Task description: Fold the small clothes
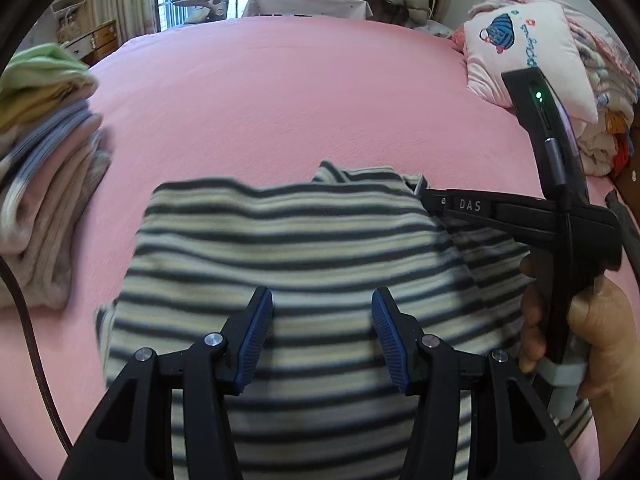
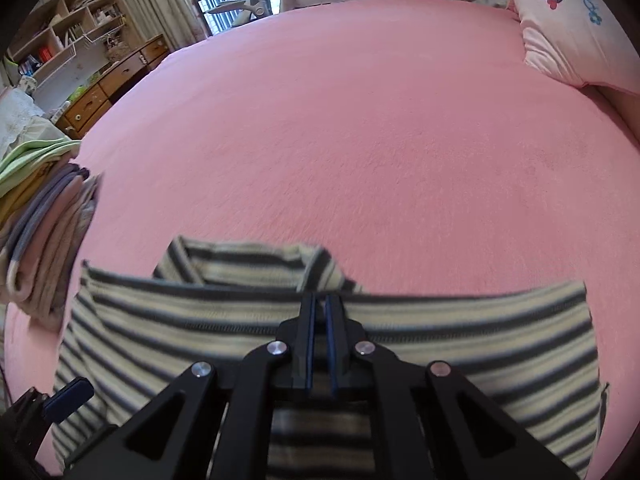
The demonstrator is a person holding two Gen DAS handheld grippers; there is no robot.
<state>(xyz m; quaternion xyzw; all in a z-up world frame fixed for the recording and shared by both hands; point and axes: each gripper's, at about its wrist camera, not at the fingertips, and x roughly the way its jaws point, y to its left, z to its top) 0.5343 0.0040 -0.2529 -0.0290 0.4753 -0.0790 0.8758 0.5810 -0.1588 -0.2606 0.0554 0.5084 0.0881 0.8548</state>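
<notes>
A small garment (image 1: 300,240) with dark and cream stripes lies on the pink bed (image 1: 280,100), partly folded, its collar end farthest from me. My left gripper (image 1: 322,294) hovers just above its middle, blue pads wide apart, nothing between them. My right gripper (image 1: 420,190) reaches in from the right, held by a hand (image 1: 600,328). In the right wrist view the right gripper (image 2: 320,298) has its jaws pressed together on the folded edge of the striped garment (image 2: 480,328). One blue fingertip (image 2: 68,398) of the left gripper shows at the lower left.
A stack of folded clothes (image 1: 44,200) (image 2: 44,232) sits on the bed's left side, close to the garment. A pink pillow (image 1: 528,52) (image 2: 572,24) and a heap of clothes (image 1: 604,132) lie at the right. Pink sheet (image 2: 360,140) stretches beyond the garment.
</notes>
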